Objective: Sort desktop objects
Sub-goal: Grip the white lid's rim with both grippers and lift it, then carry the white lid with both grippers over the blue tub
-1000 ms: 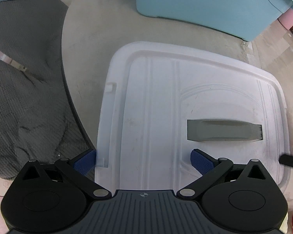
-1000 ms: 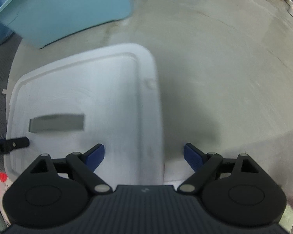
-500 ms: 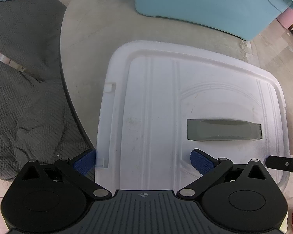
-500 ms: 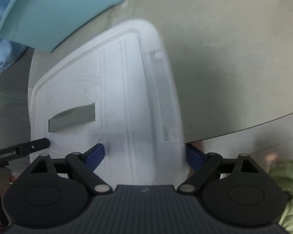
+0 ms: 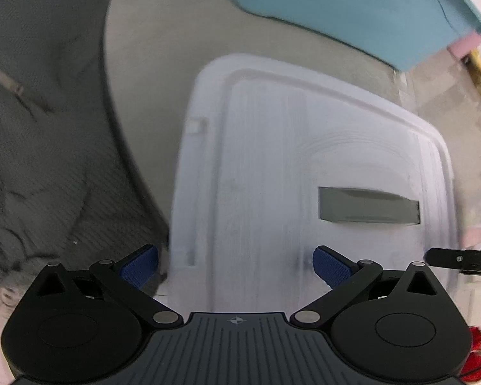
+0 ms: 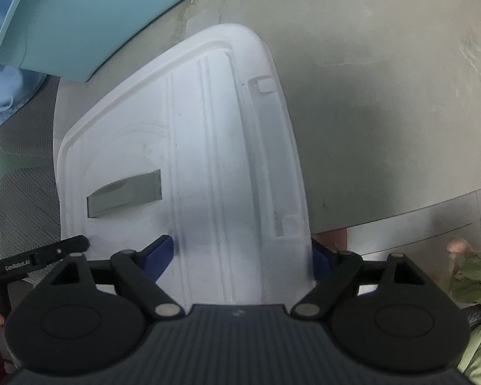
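A white plastic lid [image 5: 272, 173] with a grey recessed handle [image 5: 368, 205] lies flat on a round grey table [image 5: 157, 51], with its near end reaching over the table edge toward the person. Behind the lid, a light blue storage bin [image 5: 352, 9] stands on the same table, near but apart from the lid. The left gripper [image 5: 235, 266] is at the near left corner of the lid, and its jaws stand wide apart: the left blue pad [image 5: 139, 268] is just outside the lid's left edge, and the right blue pad [image 5: 332, 271] is over the lid surface below the handle. I cannot tell if the pads touch the plastic. The right gripper [image 6: 243, 258] is at the near right corner of the lid, also with jaws spread: its left blue pad [image 6: 158, 256] is over the lid, and the other pad is mostly hidden behind the lid's right rim. In the right wrist view, the lid [image 6: 182, 147] and the bin [image 6: 89, 12] are sharp, while the left wrist view is blurred. A grey textured fabric [image 5: 41, 128] lies left of the table. A green sleeve [image 6: 474, 295] appears at the lower right of the right wrist view. A pink object [image 5: 465, 45] sits beside the bin, too blurred to identify.
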`<state>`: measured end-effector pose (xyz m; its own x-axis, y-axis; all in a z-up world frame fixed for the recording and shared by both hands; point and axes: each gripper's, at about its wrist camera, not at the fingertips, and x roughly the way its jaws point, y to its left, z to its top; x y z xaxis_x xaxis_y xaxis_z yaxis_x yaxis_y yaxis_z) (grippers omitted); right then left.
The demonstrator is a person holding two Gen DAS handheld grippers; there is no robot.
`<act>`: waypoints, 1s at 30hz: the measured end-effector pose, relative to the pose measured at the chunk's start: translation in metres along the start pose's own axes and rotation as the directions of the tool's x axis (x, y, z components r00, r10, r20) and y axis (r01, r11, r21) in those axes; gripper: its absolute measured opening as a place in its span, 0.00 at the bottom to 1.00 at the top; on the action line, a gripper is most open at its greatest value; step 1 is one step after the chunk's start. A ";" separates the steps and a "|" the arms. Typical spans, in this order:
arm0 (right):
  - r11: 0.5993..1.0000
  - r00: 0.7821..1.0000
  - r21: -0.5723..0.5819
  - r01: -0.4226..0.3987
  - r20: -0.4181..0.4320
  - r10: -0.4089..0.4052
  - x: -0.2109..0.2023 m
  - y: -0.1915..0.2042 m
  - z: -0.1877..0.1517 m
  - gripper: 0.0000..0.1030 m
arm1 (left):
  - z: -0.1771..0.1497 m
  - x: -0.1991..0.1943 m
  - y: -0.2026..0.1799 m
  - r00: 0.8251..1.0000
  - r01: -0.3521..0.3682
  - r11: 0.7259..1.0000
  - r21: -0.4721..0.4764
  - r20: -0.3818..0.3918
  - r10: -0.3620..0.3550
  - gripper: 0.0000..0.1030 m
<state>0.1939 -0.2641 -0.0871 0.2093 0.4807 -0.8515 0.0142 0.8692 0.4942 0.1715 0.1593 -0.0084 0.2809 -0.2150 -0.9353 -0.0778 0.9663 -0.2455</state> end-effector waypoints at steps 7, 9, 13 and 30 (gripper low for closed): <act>1.000 1.000 -0.024 0.007 -0.027 -0.008 0.001 0.002 0.003 0.80 | -0.008 0.013 0.021 0.987 0.161 0.987 0.008 0.015 -0.161 1.00; 1.000 1.000 -0.028 0.004 -0.029 -0.005 0.004 0.005 0.004 0.80 | -0.009 0.017 0.023 0.983 0.185 0.983 -0.016 0.008 -0.185 1.00; 0.999 0.999 -0.046 0.012 -0.030 -0.013 0.003 0.007 0.002 0.80 | -0.012 0.024 0.025 0.976 0.219 0.974 -0.054 0.000 -0.219 1.00; 0.989 0.996 -0.144 0.037 0.091 -0.024 -0.030 0.014 -0.026 0.80 | -0.042 -0.009 0.004 0.980 0.136 0.991 0.016 0.146 -0.137 1.00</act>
<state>0.1619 -0.2636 -0.0593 0.2970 0.4470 -0.8438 -0.1186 0.8941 0.4319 0.1289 0.1590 -0.0118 0.4258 -0.3223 -0.8455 -0.0231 0.9302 -0.3663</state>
